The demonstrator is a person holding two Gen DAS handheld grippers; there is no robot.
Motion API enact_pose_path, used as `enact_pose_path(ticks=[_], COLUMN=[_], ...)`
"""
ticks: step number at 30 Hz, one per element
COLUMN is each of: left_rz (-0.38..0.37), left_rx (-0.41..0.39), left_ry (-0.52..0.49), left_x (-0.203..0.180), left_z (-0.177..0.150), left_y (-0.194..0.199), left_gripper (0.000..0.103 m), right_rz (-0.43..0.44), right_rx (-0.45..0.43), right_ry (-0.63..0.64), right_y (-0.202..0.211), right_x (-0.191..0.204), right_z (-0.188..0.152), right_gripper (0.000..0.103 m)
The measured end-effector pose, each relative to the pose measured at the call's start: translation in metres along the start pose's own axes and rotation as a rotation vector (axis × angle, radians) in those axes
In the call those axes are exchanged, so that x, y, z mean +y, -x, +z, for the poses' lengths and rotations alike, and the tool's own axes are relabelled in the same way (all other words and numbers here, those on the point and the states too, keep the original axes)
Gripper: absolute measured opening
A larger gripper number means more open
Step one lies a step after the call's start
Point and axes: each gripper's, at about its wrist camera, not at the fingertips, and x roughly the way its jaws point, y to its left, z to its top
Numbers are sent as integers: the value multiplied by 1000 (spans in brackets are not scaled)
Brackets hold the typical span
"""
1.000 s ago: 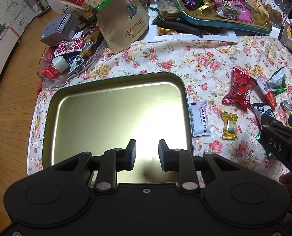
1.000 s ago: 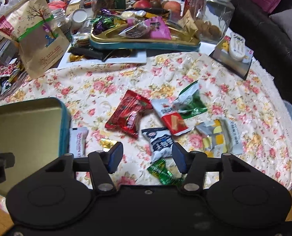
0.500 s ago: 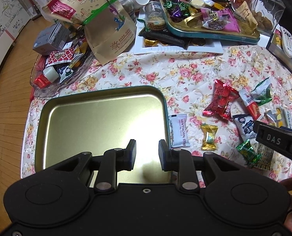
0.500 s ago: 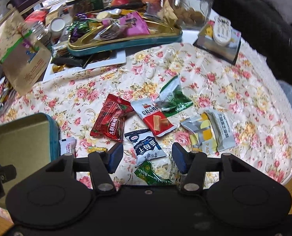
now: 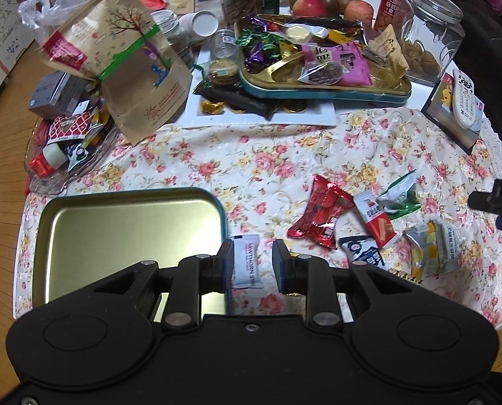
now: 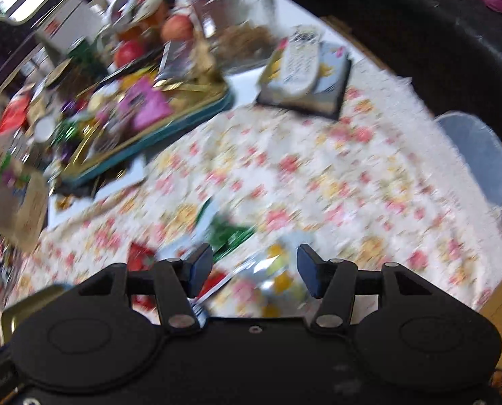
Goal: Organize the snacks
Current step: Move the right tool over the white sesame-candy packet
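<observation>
An empty gold tin tray (image 5: 82, 229) with a teal rim lies at the front left of the floral tablecloth. My left gripper (image 5: 252, 265) is open, its jaws on either side of a white Hawthorn strip packet (image 5: 247, 263) lying beside the tray's right edge. Loose snacks lie to the right: a red packet (image 5: 321, 216), a red-and-white packet (image 5: 375, 217), a green-and-silver packet (image 5: 399, 197), a blue-and-white packet (image 5: 365, 251) and a silver-and-yellow packet (image 5: 429, 249). My right gripper (image 6: 255, 270) is open above the silver-and-yellow packet (image 6: 278, 276); that view is blurred.
A full gold tray of sweets (image 5: 321, 64) stands at the back on a white board. A brown paper bag (image 5: 129, 67), a glass dish of snacks (image 5: 65, 141), a glass jar (image 5: 429, 33), apples and a remote control (image 5: 463, 98) ring the table. The table's edge is near on the right.
My left gripper has moved right, from over the empty tray to around the white Hawthorn strip packet. My right gripper has swung right and forward over the silver-and-yellow packet.
</observation>
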Motion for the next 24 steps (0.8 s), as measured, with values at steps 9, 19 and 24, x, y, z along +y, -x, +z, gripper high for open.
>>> enact_pose_path(ticks=[9,19,24], left_rz=[1,26,26], left_rx=[35,48,41], left_ry=[-40,-79,-78], left_x=[-32,-54,-54], left_z=[6,2,1], left_y=[-13,-24,-24], left_gripper=[35,35,35], right_rz=[-49,-40,-60], right_rx=[111,143,168], right_ry=[-111,38,93], right_y=[-43,-63,-75], right_x=[-58,-40,-28], right_z=[22,-1,-10], right_gripper=[60,57,55])
